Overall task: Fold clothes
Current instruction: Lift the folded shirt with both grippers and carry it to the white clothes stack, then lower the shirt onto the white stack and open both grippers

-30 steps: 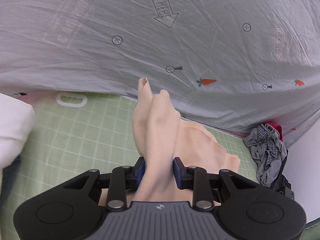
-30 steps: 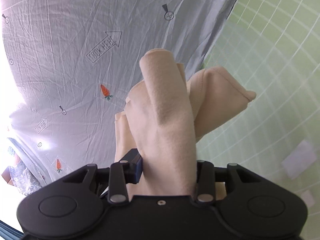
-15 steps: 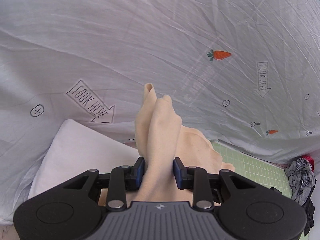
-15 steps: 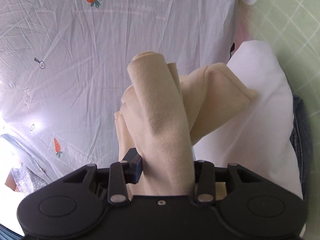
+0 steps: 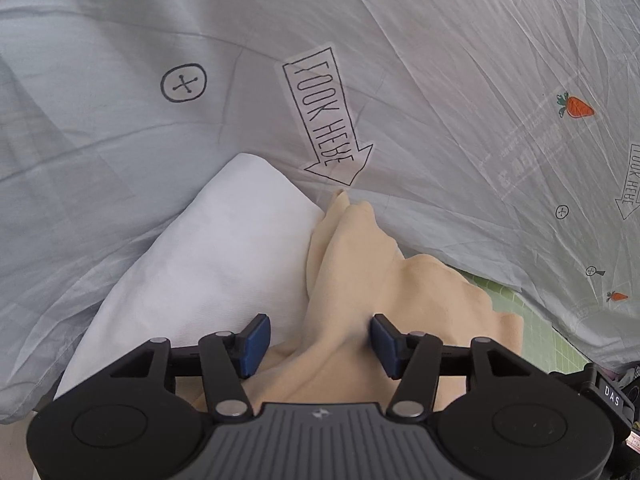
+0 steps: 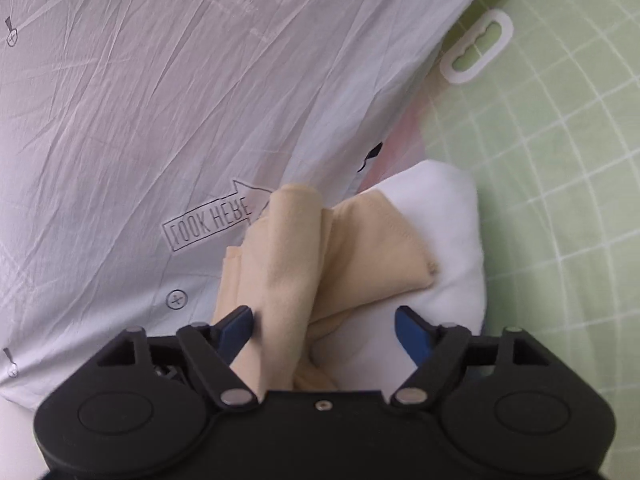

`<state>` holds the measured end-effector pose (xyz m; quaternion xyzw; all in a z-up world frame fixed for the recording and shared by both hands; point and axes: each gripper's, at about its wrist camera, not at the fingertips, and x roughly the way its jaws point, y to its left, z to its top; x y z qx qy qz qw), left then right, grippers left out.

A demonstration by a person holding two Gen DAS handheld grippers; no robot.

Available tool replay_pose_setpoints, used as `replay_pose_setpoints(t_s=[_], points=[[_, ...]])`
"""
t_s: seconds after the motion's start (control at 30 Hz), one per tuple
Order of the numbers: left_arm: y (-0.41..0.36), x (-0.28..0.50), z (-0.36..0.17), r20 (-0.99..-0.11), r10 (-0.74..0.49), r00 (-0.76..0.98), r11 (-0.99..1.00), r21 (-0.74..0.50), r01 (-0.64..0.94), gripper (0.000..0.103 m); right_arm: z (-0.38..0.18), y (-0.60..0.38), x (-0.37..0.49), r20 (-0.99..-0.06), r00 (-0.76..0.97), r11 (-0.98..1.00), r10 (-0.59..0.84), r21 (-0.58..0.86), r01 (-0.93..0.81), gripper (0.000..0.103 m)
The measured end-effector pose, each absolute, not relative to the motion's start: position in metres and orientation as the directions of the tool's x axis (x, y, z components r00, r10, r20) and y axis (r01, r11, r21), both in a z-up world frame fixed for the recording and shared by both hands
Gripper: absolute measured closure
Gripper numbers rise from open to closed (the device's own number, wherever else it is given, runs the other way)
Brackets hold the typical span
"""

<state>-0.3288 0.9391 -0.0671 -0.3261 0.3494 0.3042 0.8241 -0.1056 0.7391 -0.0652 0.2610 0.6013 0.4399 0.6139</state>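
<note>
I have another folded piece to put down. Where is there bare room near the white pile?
Bare green grid mat lies open beside the white folded garment, out past the white handle cutout. The pile itself is crowded: the beige garment rests on it between the opening right claw, and the carrot-print sheet borders its other side.

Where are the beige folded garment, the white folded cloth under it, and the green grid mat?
beige folded garment (image 6: 296, 248), right wrist view, upright middle fold.
white folded cloth (image 5: 208, 256), left wrist view, bare top face.
green grid mat (image 6: 560, 184), right wrist view, bare squares at right.
</note>
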Motion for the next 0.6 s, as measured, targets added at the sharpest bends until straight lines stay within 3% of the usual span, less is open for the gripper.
replay_pose_setpoints(t_s=[0.07, 0.1, 0.17, 0.37, 0.6], points=[[0.925, -0.325, -0.06, -0.763, 0.359, 0.538, 0.62, -0.236, -0.748, 0.019, -0.06, 0.72, -0.112, -0.55, -0.076, 0.505, 0.831, 0.806, -0.309, 0.016], [0.916, -0.322, -0.056, -0.752, 0.406, 0.519, 0.63, -0.182, -0.755, 0.016, -0.055, 0.713, -0.113, -0.564, -0.059, 0.51, 0.824, 0.783, -0.355, 0.015], [0.899, -0.321, -0.049, -0.72, 0.461, 0.518, 0.651, -0.122, -0.749, 0.01, -0.044, 0.703, -0.117, -0.587, -0.01, 0.517, 0.81, 0.722, -0.46, 0.0], [0.849, -0.329, -0.022, -0.591, 0.541, 0.598, 0.652, -0.154, -0.742, 0.001, -0.023, 0.695, -0.14, -0.591, 0.137, 0.478, 0.795, 0.47, -0.742, 0.0], [0.769, -0.338, 0.001, -0.465, 0.624, 0.628, 0.626, -0.183, -0.758, 0.0, 0.016, 0.648, -0.17, -0.577, 0.277, 0.485, 0.769, 0.243, -0.84, 0.0]])
